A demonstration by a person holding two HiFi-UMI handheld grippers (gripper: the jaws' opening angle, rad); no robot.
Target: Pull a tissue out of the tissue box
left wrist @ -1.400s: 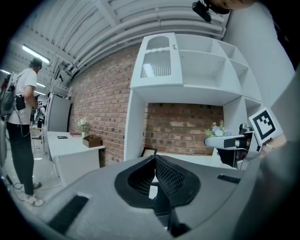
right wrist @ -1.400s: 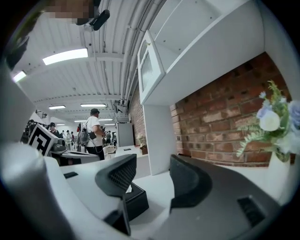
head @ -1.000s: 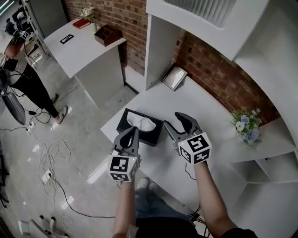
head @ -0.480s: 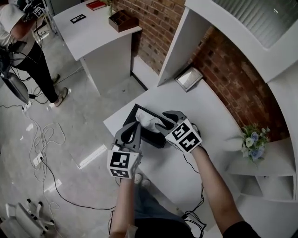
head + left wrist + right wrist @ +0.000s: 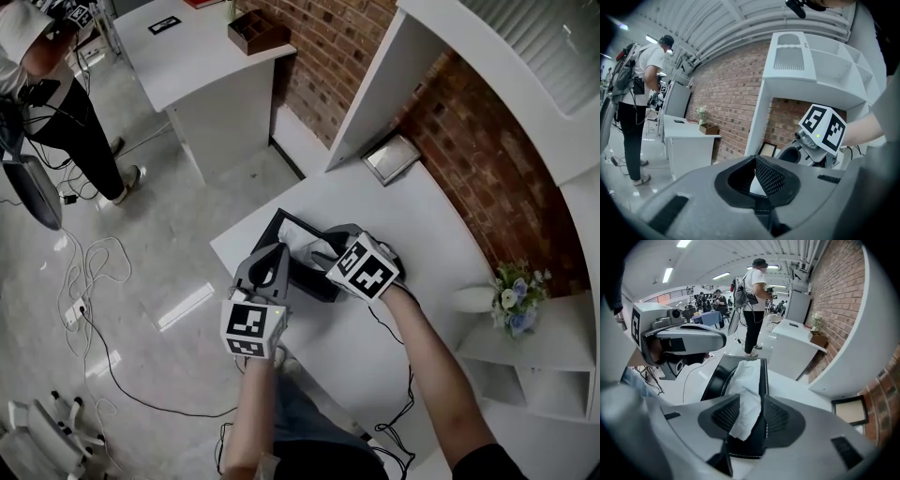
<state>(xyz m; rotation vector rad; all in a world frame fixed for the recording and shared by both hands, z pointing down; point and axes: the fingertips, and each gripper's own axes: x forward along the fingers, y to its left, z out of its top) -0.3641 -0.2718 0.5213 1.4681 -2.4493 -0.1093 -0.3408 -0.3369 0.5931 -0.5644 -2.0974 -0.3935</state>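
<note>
A black tissue box [image 5: 292, 236] lies near the front left corner of the white table [image 5: 422, 225]. A white tissue [image 5: 302, 247] sticks up out of its slot. My right gripper [image 5: 319, 246] points steeply down over the box. In the right gripper view the tissue [image 5: 747, 380] hangs between its pads [image 5: 776, 416] while the jaws are closing, a slim gap still showing on the left side. My left gripper [image 5: 275, 253] is shut and holds nothing, its tips at the near side of the box [image 5: 717, 373]. In the left gripper view the left gripper [image 5: 754, 159] points towards the right gripper [image 5: 806, 154].
A picture frame [image 5: 392, 157] lies at the back under the white shelf unit [image 5: 375, 84]. A vase of flowers [image 5: 511, 295] stands at the right. A second white table [image 5: 202, 56] bears a brown box [image 5: 258, 30]. A person [image 5: 47, 103] stands at far left; cables [image 5: 94, 309] trail on the floor.
My right gripper has dropped and tipped down from beside the box onto the tissue, which now sits between its jaws. The left gripper has edged forward to the box's near side.
</note>
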